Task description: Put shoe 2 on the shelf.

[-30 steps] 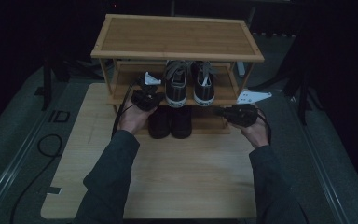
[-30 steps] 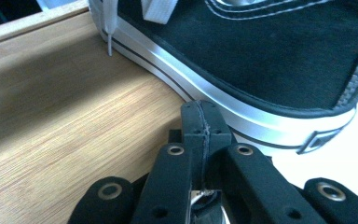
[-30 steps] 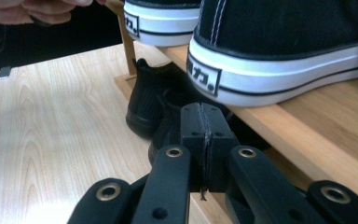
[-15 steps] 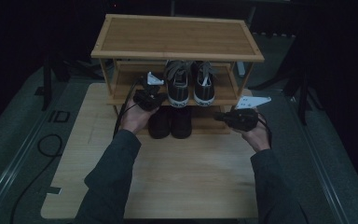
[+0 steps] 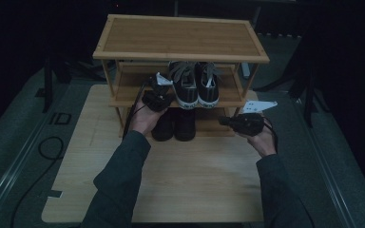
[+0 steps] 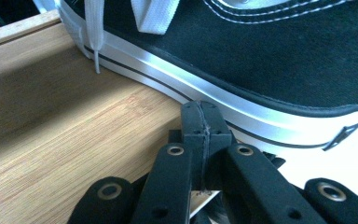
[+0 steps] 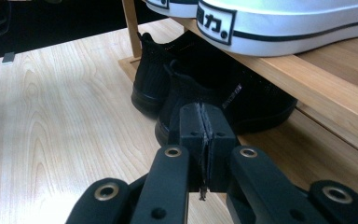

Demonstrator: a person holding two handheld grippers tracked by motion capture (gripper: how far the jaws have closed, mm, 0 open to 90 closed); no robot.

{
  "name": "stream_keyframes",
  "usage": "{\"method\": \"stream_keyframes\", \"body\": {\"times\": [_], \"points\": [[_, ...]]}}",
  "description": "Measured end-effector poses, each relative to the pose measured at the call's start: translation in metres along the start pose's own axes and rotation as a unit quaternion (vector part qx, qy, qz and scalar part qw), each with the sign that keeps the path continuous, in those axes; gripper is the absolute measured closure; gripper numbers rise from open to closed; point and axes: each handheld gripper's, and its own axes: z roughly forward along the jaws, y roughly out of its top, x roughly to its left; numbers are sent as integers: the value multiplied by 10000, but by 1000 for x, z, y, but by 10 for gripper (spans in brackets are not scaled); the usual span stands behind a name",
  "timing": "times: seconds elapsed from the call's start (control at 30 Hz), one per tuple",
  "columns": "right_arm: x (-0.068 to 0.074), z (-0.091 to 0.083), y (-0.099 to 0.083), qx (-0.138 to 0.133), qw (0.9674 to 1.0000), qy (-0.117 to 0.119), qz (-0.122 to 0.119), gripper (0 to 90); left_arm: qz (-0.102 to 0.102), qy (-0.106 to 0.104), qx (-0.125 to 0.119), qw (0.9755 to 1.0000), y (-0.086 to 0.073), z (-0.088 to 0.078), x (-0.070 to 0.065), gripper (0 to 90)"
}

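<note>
A pair of black-and-white sneakers (image 5: 192, 88) stands on the middle shelf of a bamboo shoe rack (image 5: 180, 38). Below them, a pair of black shoes (image 5: 173, 126) sits on the bottom shelf. My left gripper (image 5: 167, 92) is shut, its tips at the left sneaker's white sole. In the left gripper view the shut gripper (image 6: 204, 116) lies against that sneaker's (image 6: 270, 56) sole band over the shelf board (image 6: 65, 121). My right gripper (image 5: 223, 122) is shut with nothing in it, low at the rack's right front. In the right gripper view that gripper (image 7: 204, 116) points at the black shoes (image 7: 191, 93).
The rack stands at the far end of a light wooden board (image 5: 195, 175) on a dark grey floor. A black cable (image 5: 43, 152) loops on the floor at the left. Dark stands rise at both sides of the rack. The rack's top shelf is bare.
The left gripper has edged up and right, closer to the left sneaker. The right gripper has sunk slightly beside the bottom shelf. Both stay shut.
</note>
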Motion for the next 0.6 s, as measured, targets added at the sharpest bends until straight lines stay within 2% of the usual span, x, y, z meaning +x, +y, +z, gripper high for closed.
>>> {"method": "stream_keyframes", "body": {"times": [0.23, 0.3, 0.53, 0.6], "points": [[0, -1, -4, 19, 10000, -4, 29, 883, 0, 25, -3, 10000, 0, 1, 2, 899], [0, -1, -6, 33, 10000, -2, 35, 878, -43, 44, -60, 10000, -1, -2, 4, 892], [-1, -2, -12, 90, 9999, -45, 98, 874, 17, 72, -124, 9999, -2, -16, 9, 852], [-1, -1, -12, 131, 9998, -87, 118, 872, -52, 47, -207, 9998, -3, -19, 9, 840]]}}
